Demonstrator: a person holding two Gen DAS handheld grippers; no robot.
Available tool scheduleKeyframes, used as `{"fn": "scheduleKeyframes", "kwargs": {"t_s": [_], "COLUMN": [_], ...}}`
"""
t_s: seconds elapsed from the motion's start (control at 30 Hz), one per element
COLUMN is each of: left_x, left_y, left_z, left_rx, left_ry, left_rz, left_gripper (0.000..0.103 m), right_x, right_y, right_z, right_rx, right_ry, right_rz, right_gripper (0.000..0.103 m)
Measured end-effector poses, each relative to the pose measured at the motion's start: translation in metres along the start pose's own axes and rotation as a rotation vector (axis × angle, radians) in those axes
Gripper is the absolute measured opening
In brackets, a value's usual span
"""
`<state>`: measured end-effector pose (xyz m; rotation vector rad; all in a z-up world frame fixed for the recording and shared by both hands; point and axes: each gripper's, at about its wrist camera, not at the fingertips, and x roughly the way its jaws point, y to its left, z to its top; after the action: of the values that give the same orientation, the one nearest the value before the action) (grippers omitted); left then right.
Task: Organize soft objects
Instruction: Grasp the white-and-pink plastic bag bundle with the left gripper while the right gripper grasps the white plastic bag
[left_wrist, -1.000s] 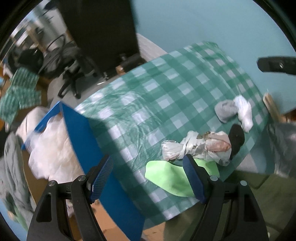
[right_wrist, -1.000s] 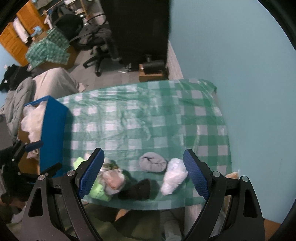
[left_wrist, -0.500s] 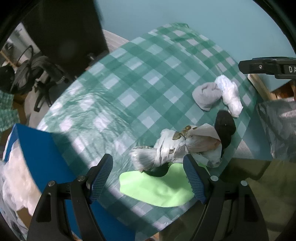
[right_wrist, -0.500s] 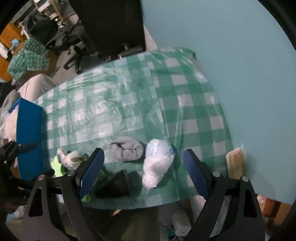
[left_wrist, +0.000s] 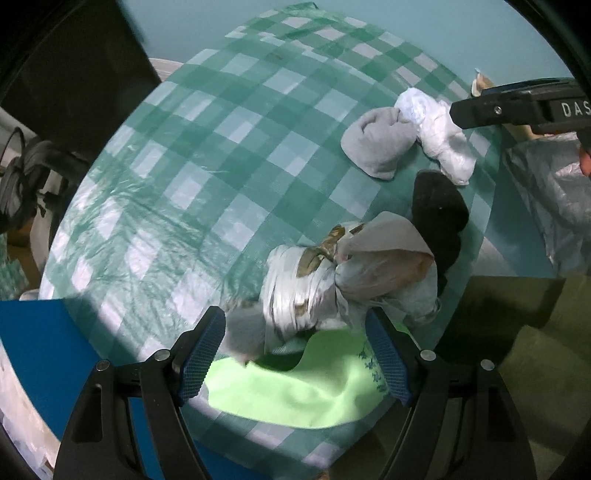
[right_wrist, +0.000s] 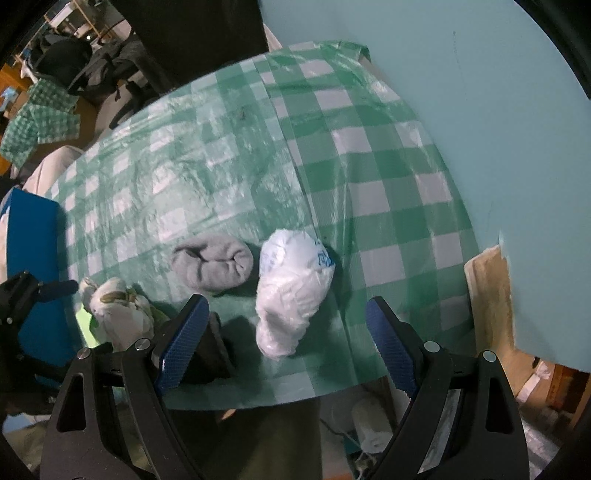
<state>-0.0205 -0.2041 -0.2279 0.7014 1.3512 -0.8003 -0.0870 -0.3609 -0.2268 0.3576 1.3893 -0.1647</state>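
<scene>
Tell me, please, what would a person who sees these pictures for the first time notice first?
First comes the green-and-white checked tablecloth, with a cluster of soft things near its front edge: a rolled grey sock beside a crumpled white plastic bag, and a black sock near them. On the left side, a knotted whitish bag bundle lies partly on a bright lime-green cloth. The left gripper and right gripper hang open above them.

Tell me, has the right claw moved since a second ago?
Yes. The right claw has dropped closer to the checked tablecloth, which fills more of its view; the white bag now sits between its open fingers.
</scene>
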Motion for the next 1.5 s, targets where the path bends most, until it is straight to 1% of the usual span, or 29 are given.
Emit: {"fn": "scheduleKeyframes", "kwargs": {"t_s": [0.13, 0.3, 0.4, 0.47, 0.57, 0.73, 0.8, 0.87, 0.97, 1.1, 1.2, 1.27, 1.33, 1.4, 1.47, 1.5], "left_x": [0.011, 0.017, 0.019, 0.019, 0.017, 0.011, 0.009, 0.009, 0.011, 0.011, 0.013, 0.015, 0.02, 0.025, 0.027, 0.027], "left_y": [0.0, 0.013, 0.028, 0.036, 0.051, 0.075, 0.082, 0.089, 0.096, 0.099, 0.092, 0.088, 0.082, 0.079, 0.076, 0.075], "left_z": [0.01, 0.025, 0.03, 0.033, 0.035, 0.03, 0.031, 0.026, 0.02, 0.017, 0.017, 0.016, 0.019, 0.02, 0.023, 0.024], "left_rx": [-0.047, -0.171, -0.265, -0.324, -0.411, -0.502, -0.521, -0.536, -0.556, -0.566, -0.55, -0.528, -0.501, -0.478, -0.458, -0.455], "left_ry": [0.011, -0.011, -0.018, -0.023, -0.03, -0.052, -0.057, -0.063, -0.062, -0.045, -0.034, -0.021, -0.004, 0.007, 0.007, 0.011], "left_rz": [0.007, 0.001, -0.001, -0.015, -0.057, -0.08, -0.071, -0.058, -0.055, -0.066, -0.069, -0.067, -0.059, -0.055, -0.074, -0.075], "left_gripper": [0.08, 0.08, 0.08, 0.08, 0.08, 0.08, 0.082, 0.085, 0.085, 0.085, 0.086, 0.086, 0.086, 0.083, 0.055, 0.055], "right_x": [0.009, 0.019, 0.022, 0.024, 0.025, 0.03, 0.035, 0.038, 0.044, 0.051, 0.052, 0.052, 0.052, 0.049, 0.047, 0.045], "right_y": [-0.004, -0.006, -0.01, -0.012, -0.017, -0.024, -0.027, -0.028, -0.029, -0.031, -0.026, -0.027, -0.027, -0.022, -0.021, -0.02], "right_z": [-0.003, -0.006, -0.006, -0.006, -0.004, 0.001, 0.005, 0.006, 0.006, 0.005, 0.005, 0.006, 0.01, 0.012, 0.011, 0.011], "right_rx": [0.0, -0.023, -0.027, -0.032, -0.039, -0.049, -0.052, -0.057, -0.067, -0.075, -0.082, -0.088, -0.085, -0.087, -0.094, -0.096], "right_ry": [0.016, 0.033, 0.036, 0.037, 0.036, 0.032, 0.036, 0.047, 0.061, 0.064, 0.051, 0.04, 0.036, 0.034, 0.028, 0.025], "right_rz": [0.0, -0.008, -0.007, -0.006, -0.002, 0.002, 0.003, 0.01, 0.01, 0.006, -0.007, -0.021, -0.009, -0.015, -0.014, -0.011], "right_gripper": [0.088, 0.088, 0.088, 0.088, 0.088, 0.088, 0.085, 0.079, 0.073, 0.07, 0.064, 0.054, 0.052, 0.05, 0.049, 0.049]}}
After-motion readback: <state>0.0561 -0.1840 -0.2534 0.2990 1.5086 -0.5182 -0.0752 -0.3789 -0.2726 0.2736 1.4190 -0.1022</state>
